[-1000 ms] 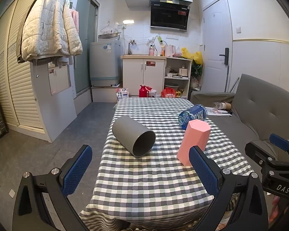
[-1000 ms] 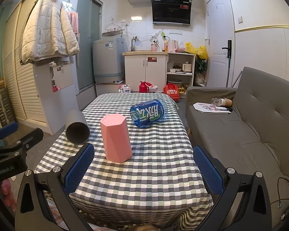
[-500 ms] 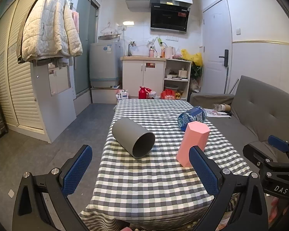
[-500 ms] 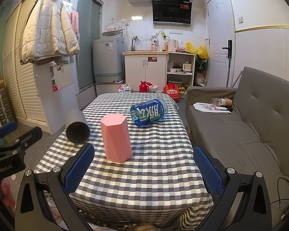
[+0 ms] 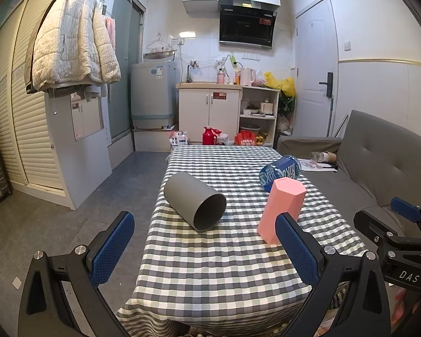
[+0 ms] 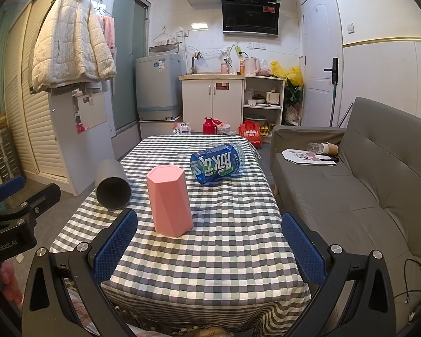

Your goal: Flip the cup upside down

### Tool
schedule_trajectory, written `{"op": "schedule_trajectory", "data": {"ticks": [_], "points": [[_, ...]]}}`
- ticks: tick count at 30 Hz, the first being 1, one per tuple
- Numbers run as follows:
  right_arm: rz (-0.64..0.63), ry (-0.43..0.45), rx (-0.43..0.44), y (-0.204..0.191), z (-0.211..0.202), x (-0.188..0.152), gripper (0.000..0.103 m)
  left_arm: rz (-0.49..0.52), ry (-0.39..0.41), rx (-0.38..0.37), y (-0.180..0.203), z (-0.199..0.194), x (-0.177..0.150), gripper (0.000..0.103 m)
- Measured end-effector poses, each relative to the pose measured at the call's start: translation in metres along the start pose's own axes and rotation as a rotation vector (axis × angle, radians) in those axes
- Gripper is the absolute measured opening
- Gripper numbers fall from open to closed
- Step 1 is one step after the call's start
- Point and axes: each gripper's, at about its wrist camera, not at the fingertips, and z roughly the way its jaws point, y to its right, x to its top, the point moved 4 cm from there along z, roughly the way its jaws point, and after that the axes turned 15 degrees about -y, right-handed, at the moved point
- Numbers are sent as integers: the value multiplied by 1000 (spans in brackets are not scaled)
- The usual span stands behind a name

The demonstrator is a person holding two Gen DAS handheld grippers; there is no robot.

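**Q:** Left wrist view: what has changed in the last second?

**A:** Almost nothing. My left claw [image 5: 205,221] hangs short of the near edge of the desk [image 5: 224,266], its jaws wide apart and empty, as it did a second ago. The grey cup [image 5: 195,200] lies on its side with its mouth toward me. The pink cup [image 5: 282,207] stands near it to the right, with the blue bottle [image 5: 280,172] on its side just behind. None of the three has shifted.

**Q:** And the right wrist view?

**A:** The same stillness. My right claw [image 6: 209,219] is also spread open with nothing between its pads, level with the pink cup [image 6: 169,199]. That cup's upper face looks closed, so it may already stand inverted. The grey cup [image 6: 112,185] is neither upright nor inverted.

**Q:** What does that mean for the task?

**A:** I judge that no contact is under way. If pink is the cup meant, it already stands as asked. If grey is meant, it has yet to stand mouth down. I cannot tell which.
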Motion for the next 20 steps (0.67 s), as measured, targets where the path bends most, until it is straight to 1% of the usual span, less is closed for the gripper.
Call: {"op": "schedule_trajectory", "data": {"ticks": [20], "points": [[1, -3, 1, -1, 2, -2, 103, -8, 12, -6, -4, -3, 0, 103]]}}
